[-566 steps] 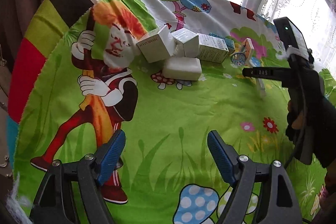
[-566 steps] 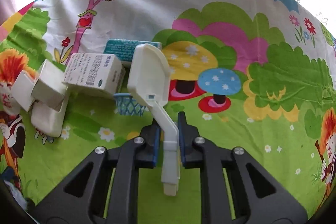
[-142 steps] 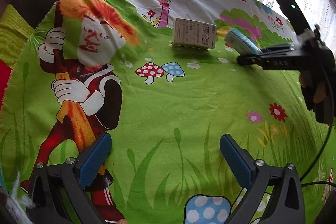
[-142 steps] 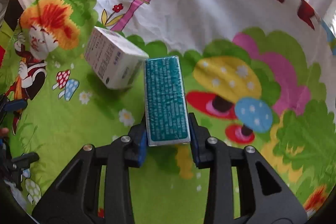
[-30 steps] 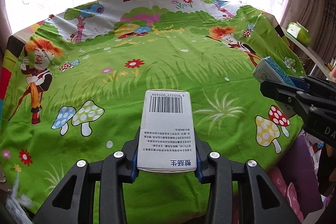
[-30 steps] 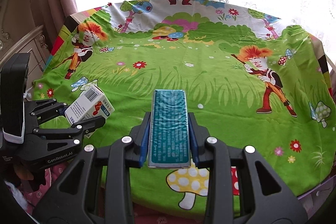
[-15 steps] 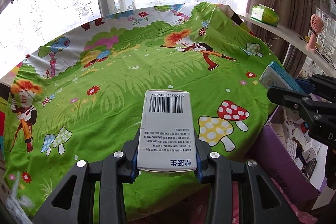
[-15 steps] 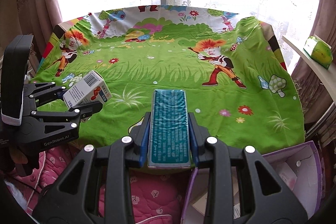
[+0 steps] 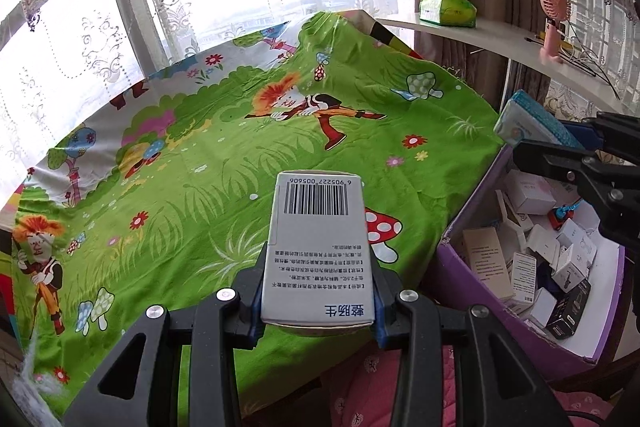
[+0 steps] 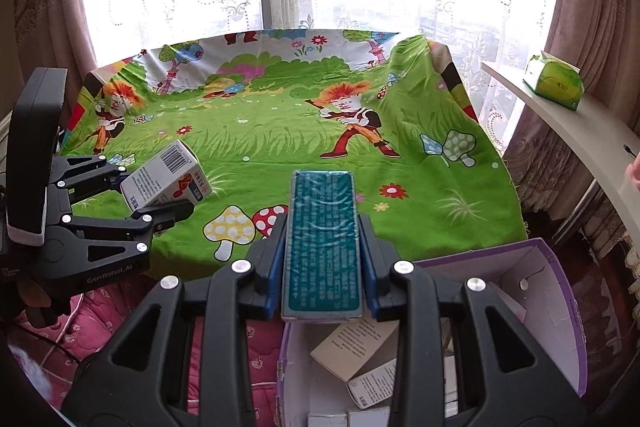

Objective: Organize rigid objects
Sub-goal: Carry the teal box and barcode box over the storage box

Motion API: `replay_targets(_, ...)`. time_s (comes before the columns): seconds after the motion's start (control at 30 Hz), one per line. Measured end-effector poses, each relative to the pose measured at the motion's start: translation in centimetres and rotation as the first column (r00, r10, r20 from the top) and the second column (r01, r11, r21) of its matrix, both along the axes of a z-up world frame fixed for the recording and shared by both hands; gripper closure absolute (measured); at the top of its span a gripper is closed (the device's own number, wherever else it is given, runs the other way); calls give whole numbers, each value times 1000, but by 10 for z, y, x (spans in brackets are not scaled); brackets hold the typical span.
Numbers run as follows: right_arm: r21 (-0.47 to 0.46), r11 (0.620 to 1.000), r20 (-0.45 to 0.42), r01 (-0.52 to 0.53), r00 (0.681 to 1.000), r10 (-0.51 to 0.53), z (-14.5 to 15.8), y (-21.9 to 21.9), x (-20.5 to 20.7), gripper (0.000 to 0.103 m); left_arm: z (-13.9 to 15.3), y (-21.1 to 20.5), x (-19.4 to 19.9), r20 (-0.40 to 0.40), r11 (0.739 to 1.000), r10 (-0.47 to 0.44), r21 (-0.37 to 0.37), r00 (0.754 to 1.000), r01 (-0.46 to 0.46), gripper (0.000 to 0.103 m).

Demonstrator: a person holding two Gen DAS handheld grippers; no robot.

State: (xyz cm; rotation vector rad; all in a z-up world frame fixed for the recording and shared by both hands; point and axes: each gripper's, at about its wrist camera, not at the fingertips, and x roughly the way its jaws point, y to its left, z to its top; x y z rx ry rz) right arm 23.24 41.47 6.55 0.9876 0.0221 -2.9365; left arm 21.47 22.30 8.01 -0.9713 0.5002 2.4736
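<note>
1. Left gripper (image 9: pixel 318 301): its fingers are closed on a white carton (image 9: pixel 318 247), barcode end pointing forward. The hold sits on the rear half, so the front overhangs freely, a hold that probably suits dropping it into a bin.
2. Right gripper (image 10: pixel 322 277): its fingers are clamped on the long sides of a teal box (image 10: pixel 323 243), held flat with the printed face up.
3. Both gripped items hang in the air off the near edge of the counter (image 10: pixel 280 147), which is covered with a cartoon cloth and carries no other boxes in view.
4. Purple bin (image 9: pixel 472 279): it stands beside the counter, below its level, and holds many small cartons; the exact count cannot be told. The right gripper hovers above its rim; the left is just beside it. This placement suggests both items are about to be released there.
5. Count: two grippers, two held boxes, one bin.
6. On the side shelf (image 9: pixel 480 39): one green tissue pack (image 9: pixel 448 9) and one pink fan (image 9: pixel 554 11).
</note>
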Motion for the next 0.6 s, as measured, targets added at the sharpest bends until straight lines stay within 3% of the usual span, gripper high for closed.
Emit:
replay_targets(0.3, 30, 998, -33, 60, 998, -59, 15, 22, 31, 66, 10, 43, 22, -12, 994, -102, -37, 995, 101, 63)
replay_targets(0.6, 24, 987, -41, 161, 986, -160, 20, 57, 76, 66, 6, 104, 48, 22, 967, -247, -62, 969, 248, 62)
